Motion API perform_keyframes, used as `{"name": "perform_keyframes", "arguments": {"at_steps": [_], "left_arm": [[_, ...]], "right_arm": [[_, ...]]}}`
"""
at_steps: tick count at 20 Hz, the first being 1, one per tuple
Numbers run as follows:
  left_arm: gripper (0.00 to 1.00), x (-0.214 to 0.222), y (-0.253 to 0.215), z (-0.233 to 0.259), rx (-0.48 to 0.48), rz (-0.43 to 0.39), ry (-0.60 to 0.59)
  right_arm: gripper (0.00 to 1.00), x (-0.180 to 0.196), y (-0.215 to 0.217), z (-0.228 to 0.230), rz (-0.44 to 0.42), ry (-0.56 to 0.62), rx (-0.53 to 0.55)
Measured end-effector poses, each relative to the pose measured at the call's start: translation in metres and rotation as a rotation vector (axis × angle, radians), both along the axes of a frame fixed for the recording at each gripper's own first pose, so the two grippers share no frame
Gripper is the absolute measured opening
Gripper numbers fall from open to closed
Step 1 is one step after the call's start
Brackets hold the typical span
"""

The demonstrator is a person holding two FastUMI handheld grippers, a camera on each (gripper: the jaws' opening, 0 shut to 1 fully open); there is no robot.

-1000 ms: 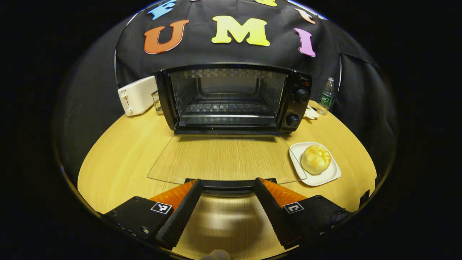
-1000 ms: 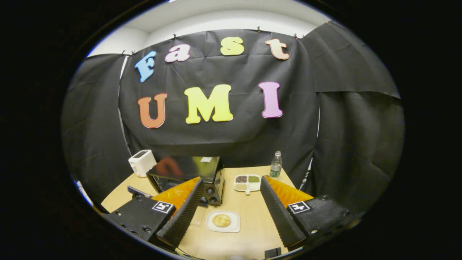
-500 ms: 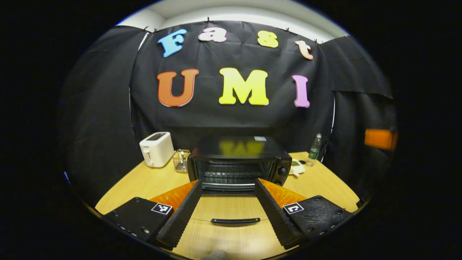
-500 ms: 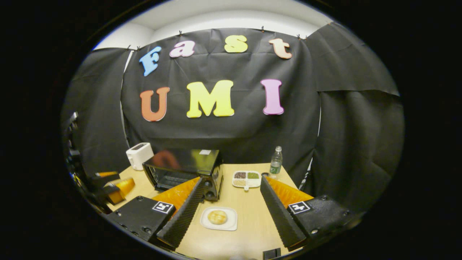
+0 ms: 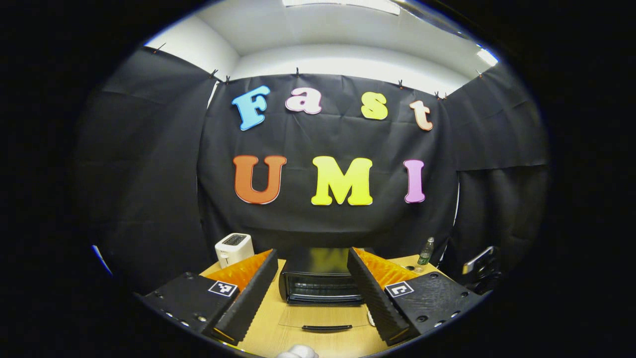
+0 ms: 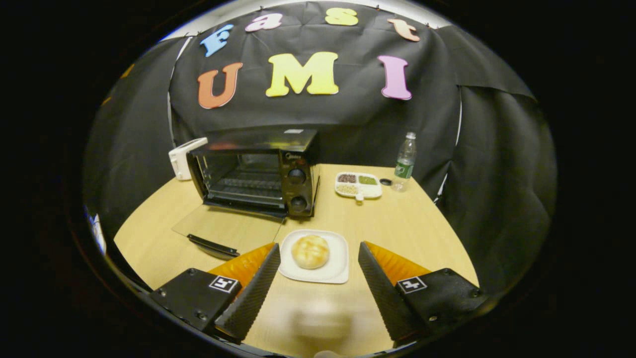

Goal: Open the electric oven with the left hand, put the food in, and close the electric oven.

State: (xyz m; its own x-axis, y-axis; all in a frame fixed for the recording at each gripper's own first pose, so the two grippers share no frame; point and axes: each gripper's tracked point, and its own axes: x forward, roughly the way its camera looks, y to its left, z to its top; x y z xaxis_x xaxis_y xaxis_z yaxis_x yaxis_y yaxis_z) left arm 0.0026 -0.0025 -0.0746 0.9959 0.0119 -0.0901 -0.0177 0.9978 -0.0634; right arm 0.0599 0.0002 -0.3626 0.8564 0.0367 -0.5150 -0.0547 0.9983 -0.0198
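Two grippers, alike in build. On the left gripper (image 5: 310, 293): long wedge-shaped fingers (image 5: 248, 298) with ribbed inner faces, textured housings behind them, a small square black-and-white marker atop each housing, tiny screws along the outer edges. Same ribbing, markers and screws on the right gripper (image 6: 315, 288).

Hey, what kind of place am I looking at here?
Likely a staged recording booth set up like a kitchen: black cloth wall around a light wooden table holding a black electric oven, white toaster and a bun on a white plate.
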Motion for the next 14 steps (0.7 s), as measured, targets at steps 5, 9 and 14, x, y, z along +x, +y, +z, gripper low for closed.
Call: {"name": "perform_keyframes", "arguments": {"at_steps": [5,9,14], "left_arm": [[0.92,-0.008,0.002,0.012,0.01,0.007,-0.01],[0.92,-0.009,0.006,0.013,0.029,0.008,-0.006],[0.92,-0.005,0.009,0.008,0.032,0.002,0.008]], "right_arm": [[1.0,0.029,0.006,-0.044,-0.024,0.052,-0.013],[1.0,0.048,0.01,-0.07,-0.035,0.091,-0.019],[1.0,0.067,0.015,-0.099,-0.049,0.131,-0.029]]}}
